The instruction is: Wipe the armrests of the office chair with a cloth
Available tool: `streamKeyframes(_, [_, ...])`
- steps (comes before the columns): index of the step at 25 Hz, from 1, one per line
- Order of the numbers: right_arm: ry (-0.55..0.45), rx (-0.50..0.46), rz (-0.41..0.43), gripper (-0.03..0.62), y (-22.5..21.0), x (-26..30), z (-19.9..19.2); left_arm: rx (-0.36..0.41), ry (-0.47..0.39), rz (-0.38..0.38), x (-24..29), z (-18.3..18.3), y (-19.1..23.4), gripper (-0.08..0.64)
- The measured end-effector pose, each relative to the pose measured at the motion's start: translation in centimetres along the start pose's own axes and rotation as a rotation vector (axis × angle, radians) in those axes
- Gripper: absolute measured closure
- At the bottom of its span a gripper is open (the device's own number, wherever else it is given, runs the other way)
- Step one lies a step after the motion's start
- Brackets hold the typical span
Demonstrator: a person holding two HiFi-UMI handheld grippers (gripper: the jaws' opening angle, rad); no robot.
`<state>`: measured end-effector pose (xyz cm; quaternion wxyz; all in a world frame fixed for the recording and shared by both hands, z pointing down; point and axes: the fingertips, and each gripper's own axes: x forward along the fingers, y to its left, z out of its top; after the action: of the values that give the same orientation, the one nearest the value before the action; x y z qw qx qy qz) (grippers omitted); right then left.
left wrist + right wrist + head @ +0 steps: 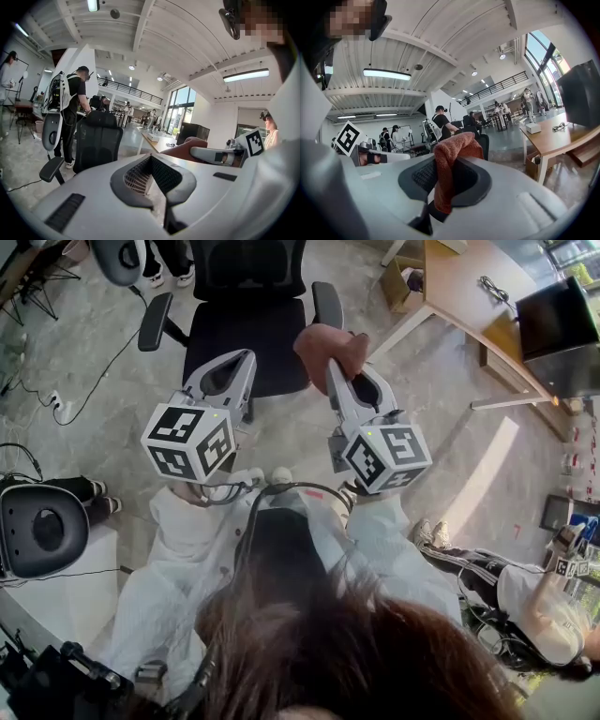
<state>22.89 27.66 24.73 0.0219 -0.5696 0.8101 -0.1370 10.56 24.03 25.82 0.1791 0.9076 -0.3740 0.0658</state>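
We have the cloth [323,345] pinched in the right gripper [339,365]. Its jaws are closed on a fold of it. In the right gripper view the rust-coloured towelling bunches up above the jaw tips and a tail hangs down between the pads. Held that way, a soft wad sticks out ahead of the jaws, so we judge the fabric will meet an armrest first, not the hard plastic.

The left gripper [246,358] has its jaws together on nothing. The left gripper view shows the pads meeting with only air between them. We carry it level beside the right one, near but not touching, most likely to keep it out of the way or ready to steady the chair [246,334].

The chair stands on the floor ahead of us with its seat toward us. Both grippers hover above the seat's front edge and touch neither arm. The cloth is closer to the armrest at the head view's right [327,304] than to the one at its left [155,322], so that seems the natural one to wipe first. No wiping contact has been made yet. A worktop [469,296] stands well off to the right and plays no part.
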Motion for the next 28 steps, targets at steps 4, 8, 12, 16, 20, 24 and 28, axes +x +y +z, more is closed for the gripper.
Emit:
streamKeyframes(4, [-0.012,0.022,-0.022,0.537,-2.8,-1.4,0.2,-0.004,0.008,0.015,1.2,-0.5,-0.6,0.557])
streamKeyframes(8, [-0.016,0.048,-0.056,0.537,-5.3,-2.3,-0.7,-0.021,0.015,0.019,2.1,-1.7,-0.5,0.557])
streamKeyframes(12, [0.012,0.106,-0.083,0.537,-9.2,-1.8,-1.8,-0.038,0.049,0.033,4.9,-2.3,0.0,0.557])
streamKeyframes(16, [0.048,0.119,-0.114,0.537,-13.6,1.2,-2.2,-0.042,0.08,0.026,9.3,-2.0,1.5,0.557])
streamKeyframes(20, [0.108,0.098,-0.139,0.537,-18.2,7.0,-3.1,-0.058,0.099,0.009,14.5,-1.5,4.6,0.557])
streamKeyframes(24, [0.188,0.056,-0.162,0.537,-23.7,14.4,-3.5,-0.088,0.123,-0.014,19.9,-0.1,8.0,0.557])
streamKeyframes(28, [0.241,-0.009,-0.161,0.537,-28.3,22.7,-3.7,-0.104,0.148,-0.027,24.1,1.1,11.8,0.557])
